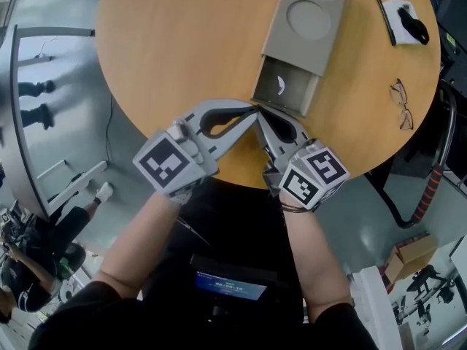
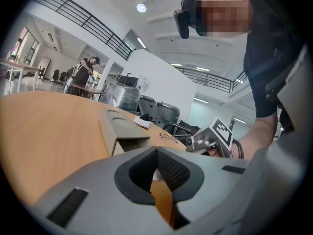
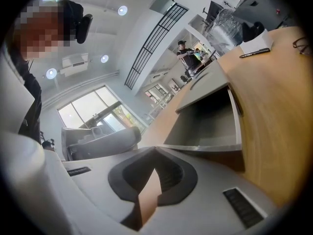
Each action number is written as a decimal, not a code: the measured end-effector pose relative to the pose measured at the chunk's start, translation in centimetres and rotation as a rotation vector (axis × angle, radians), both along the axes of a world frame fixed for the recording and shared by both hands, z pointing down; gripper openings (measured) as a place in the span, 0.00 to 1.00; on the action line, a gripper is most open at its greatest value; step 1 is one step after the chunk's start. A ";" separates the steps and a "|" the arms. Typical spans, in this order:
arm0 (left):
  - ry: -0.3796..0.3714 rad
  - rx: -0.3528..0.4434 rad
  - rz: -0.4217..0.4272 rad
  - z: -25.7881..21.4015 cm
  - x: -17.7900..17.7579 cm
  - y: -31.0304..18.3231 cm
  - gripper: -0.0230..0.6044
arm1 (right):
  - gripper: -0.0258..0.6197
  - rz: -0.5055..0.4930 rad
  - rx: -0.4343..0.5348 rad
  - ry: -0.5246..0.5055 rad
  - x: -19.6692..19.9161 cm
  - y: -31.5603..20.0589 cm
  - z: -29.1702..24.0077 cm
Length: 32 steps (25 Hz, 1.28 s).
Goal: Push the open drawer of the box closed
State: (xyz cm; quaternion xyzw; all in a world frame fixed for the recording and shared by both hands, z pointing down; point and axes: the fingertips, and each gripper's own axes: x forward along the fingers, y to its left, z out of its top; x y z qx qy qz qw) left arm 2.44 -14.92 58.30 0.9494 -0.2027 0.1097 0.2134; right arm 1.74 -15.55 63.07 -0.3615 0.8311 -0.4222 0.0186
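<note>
A grey box (image 1: 308,17) lies on the round wooden table (image 1: 182,42), its open drawer (image 1: 286,87) pulled out toward me. Both grippers sit at the table's near edge, just in front of the drawer's front panel. My left gripper (image 1: 252,110) comes in from the left and is shut with nothing in it. My right gripper (image 1: 261,117) is also shut and empty, its tips beside the left one's. In the right gripper view the drawer (image 3: 210,124) gapes just past the shut right gripper (image 3: 155,150). In the left gripper view the box (image 2: 120,129) lies beyond the shut left gripper (image 2: 156,149).
A pair of glasses (image 1: 402,105) lies on the table to the right of the box. A white pad with a pen and a black object (image 1: 403,18) sits at the far right. A cardboard box (image 1: 412,257) stands on the floor at the right.
</note>
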 end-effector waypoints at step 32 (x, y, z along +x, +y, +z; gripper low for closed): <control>-0.048 -0.107 0.039 2.8 0.3 -7.7 0.08 | 0.04 0.111 0.021 0.061 2.1 -9.5 0.9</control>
